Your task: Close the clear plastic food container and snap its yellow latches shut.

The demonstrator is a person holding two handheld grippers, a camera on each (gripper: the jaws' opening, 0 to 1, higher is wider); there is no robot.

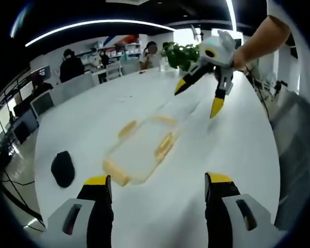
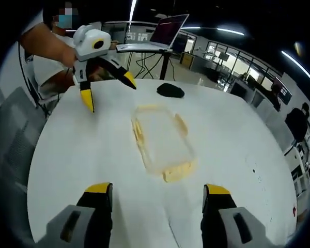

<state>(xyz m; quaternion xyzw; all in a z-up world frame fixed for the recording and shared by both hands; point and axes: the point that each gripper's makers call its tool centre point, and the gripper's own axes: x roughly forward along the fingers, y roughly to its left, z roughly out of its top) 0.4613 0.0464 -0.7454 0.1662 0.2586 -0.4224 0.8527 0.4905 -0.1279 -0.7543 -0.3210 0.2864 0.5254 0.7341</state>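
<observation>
We see the clear container [image 1: 141, 150] lying flat on the white table [image 1: 237, 155], its lid on and the yellow latches [image 1: 164, 146] along its edges. Our left tongs [image 1: 157, 187] hover just short of the container, jaws spread wide and holding nothing. Beyond the container, the right tongs [image 1: 199, 98] hang above the table, also wide open and empty. A black mouse [image 1: 63, 168] sits near the container.

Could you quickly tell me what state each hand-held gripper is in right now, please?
Left hand-held gripper: open, holding nothing, above the white table.
Right hand-held gripper: open, holding nothing, short of the clear container.
</observation>
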